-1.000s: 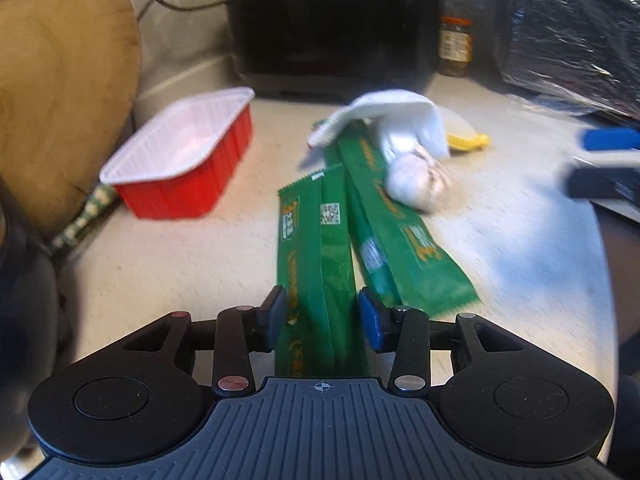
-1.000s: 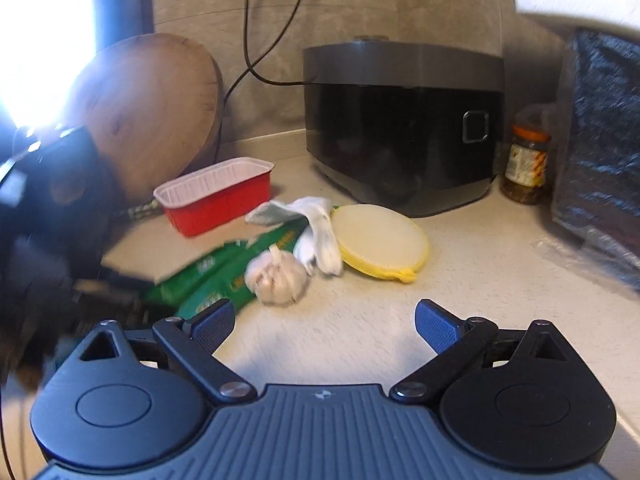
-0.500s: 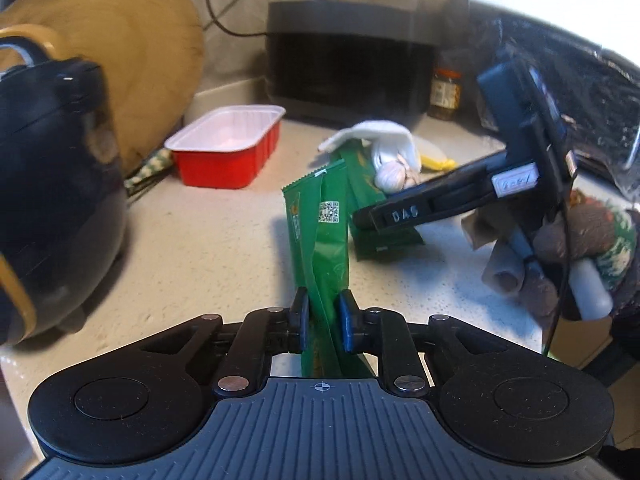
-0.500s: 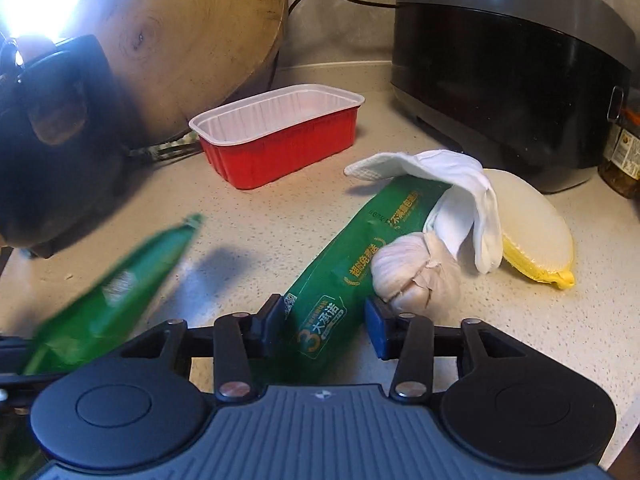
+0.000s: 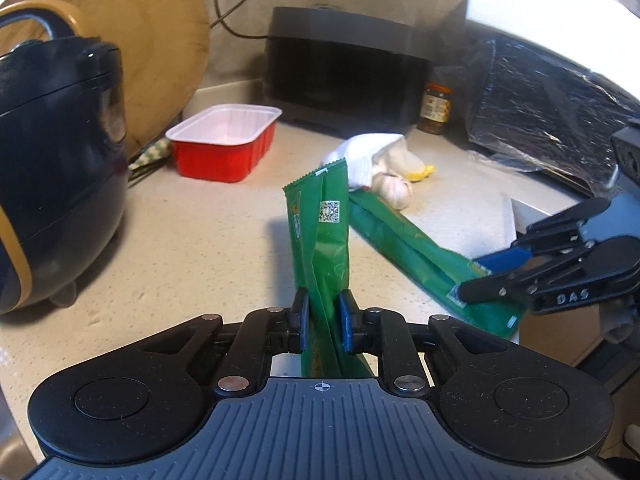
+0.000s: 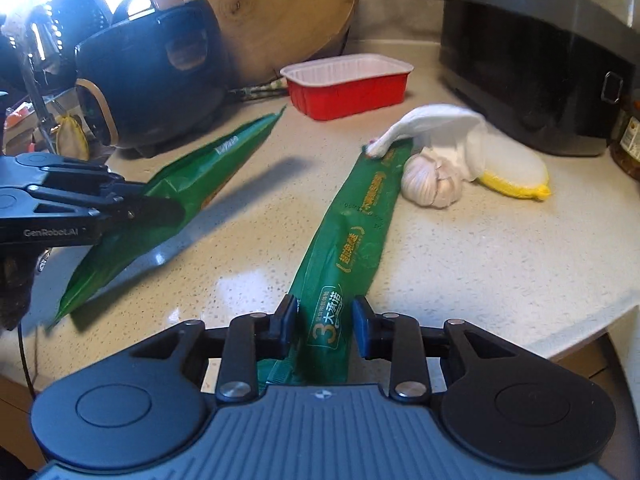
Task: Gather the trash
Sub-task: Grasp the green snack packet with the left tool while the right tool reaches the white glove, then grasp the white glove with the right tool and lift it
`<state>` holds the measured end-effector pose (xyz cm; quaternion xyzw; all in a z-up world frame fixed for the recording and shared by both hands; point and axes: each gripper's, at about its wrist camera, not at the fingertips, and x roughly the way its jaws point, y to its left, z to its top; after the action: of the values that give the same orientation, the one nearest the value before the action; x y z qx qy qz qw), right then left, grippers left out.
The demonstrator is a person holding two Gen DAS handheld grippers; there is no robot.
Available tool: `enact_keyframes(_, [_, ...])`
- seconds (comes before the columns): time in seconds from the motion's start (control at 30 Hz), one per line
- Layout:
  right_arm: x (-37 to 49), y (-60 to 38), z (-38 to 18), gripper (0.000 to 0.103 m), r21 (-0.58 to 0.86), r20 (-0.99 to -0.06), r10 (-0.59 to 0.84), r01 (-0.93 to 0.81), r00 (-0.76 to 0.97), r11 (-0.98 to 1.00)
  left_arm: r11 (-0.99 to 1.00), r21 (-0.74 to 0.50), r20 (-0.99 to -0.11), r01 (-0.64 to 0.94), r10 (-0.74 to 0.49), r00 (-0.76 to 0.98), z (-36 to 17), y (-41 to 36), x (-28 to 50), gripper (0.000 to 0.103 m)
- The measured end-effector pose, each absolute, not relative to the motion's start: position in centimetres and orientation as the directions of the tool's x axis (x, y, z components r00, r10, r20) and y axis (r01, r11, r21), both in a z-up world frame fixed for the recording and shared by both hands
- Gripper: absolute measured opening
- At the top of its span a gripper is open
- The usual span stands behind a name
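One green wrapper is clamped between the blue pads of the left gripper, which has closed on it within the last second. It is lifted clear of the counter, and its long axis runs straight ahead from the jaws, its sealed end raised toward the red tray.

A second green wrapper lies flat on the counter, its near end set between the pads of the right gripper. The jaws have just been closing on it, and the pads appear to be pressed against its sides. Its long axis runs away from that gripper, slightly rightward, and its far end is tucked under a white cloth, just beside a garlic bulb and near a yellow sponge.
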<state>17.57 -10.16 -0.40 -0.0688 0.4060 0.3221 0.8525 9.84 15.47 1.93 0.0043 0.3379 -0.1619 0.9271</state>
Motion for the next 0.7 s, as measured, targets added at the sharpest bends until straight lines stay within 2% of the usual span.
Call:
enact_keyframes(0.07, [18.0,-10.7,0.2,0.035,0.144,-0.707,0.495,-0.583,0.504,0.799,0.947,-0.097,-0.629,0.306,-0.296,0.719,2.0,15.3,9.8,0.02])
enact_keyframes(0.1, [18.7,-11.0,0.5,0.042,0.146,-0.691,0.488,-0.557,0.534,0.817,0.947,-0.095,-0.628,0.306,-0.295,0.72,2.1,15.3,9.7,0.02])
enact_keyframes(0.13, [19.4,-11.2,0.7,0.056,0.145,-0.674,0.473,-0.526,0.567,0.838,0.948,-0.094,-0.628,0.305,-0.294,0.721,2.1,15.3,9.6,0.02])
enact_keyframes(0.2, [21.1,-11.5,0.9,0.07,0.136,-0.637,0.431,-0.457,0.639,0.879,0.95,-0.092,-0.628,0.3,-0.289,0.723,2.2,15.2,9.4,0.02])
enact_keyframes(0.33, [25.4,-11.6,0.3,0.07,0.128,-0.593,0.357,-0.354,0.721,0.927,0.952,-0.083,-0.635,0.293,-0.277,0.721,2.2,15.0,9.4,0.02])
enact_keyframes(0.57, [32.8,-7.5,-1.2,0.069,0.045,-0.627,0.289,-0.337,0.723,0.94,0.962,-0.075,-0.639,0.261,-0.248,0.728,2.3,14.6,10.0,0.02])
enact_keyframes(0.6, [33.7,-7.3,-1.6,0.052,0.059,-0.646,0.287,-0.328,0.707,0.943,0.964,-0.074,-0.637,0.256,-0.243,0.731,2.3,14.6,9.9,0.02])
enact_keyframes(0.63, [34.5,-7.2,-1.8,0.014,0.084,-0.673,0.303,-0.337,0.674,0.938,0.965,-0.073,-0.636,0.251,-0.239,0.734,2.3,14.6,9.8,0.02])
enact_keyframes(0.67, [34.9,-7.3,-2.0,0.002,0.111,-0.696,0.321,-0.346,0.643,0.932,0.967,-0.071,-0.634,0.246,-0.234,0.737,2.4,14.6,9.7,0.02])
enact_keyframes(0.7, [34.8,-7.6,-1.8,0.003,0.14,-0.694,0.339,-0.343,0.635,0.929,0.968,-0.069,-0.632,0.241,-0.229,0.74,2.5,14.6,9.5,0.019])
